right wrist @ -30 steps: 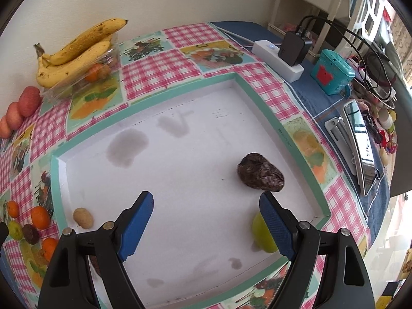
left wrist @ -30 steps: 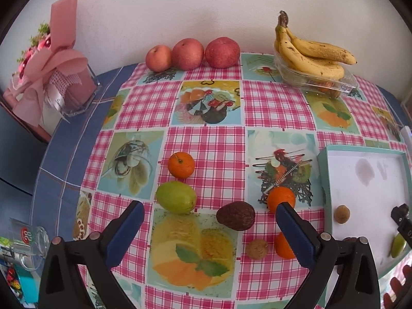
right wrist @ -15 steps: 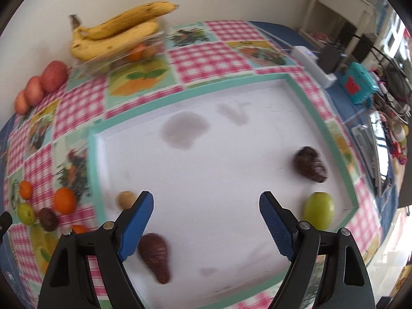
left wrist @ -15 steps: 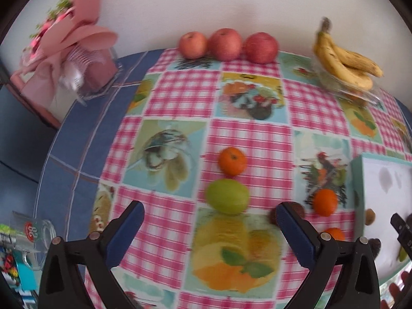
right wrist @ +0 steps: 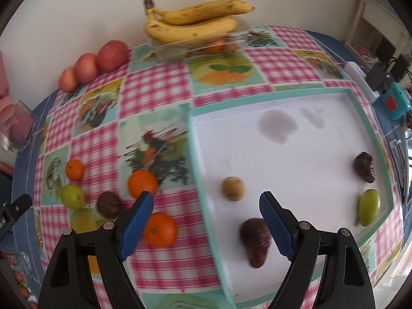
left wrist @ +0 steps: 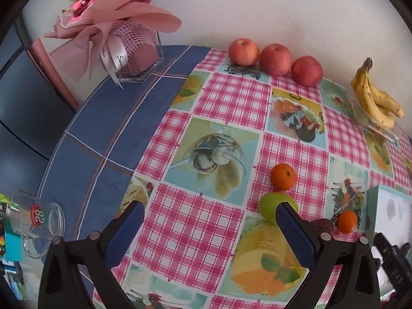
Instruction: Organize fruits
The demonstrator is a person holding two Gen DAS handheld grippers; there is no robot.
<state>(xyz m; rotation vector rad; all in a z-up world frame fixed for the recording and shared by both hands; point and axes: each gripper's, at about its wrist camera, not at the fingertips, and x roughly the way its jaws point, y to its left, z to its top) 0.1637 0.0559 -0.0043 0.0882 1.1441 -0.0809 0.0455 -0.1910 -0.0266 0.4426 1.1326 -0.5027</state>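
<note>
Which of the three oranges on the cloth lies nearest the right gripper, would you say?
The orange beside the right gripper's left finger; the other two lie farther up the cloth.

Bright, even light — right view motion-blurred, fisheye-warped.

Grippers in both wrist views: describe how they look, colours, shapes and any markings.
The left gripper and the right gripper look alike: two black plastic arms that spread in a V, each tipped with a blue pad with a fine knurled texture, and round silver rivets at the joints. In the left wrist view the other gripper's black edge shows white letters, partly readable as "DAS". No cables or sleeves show.
</note>
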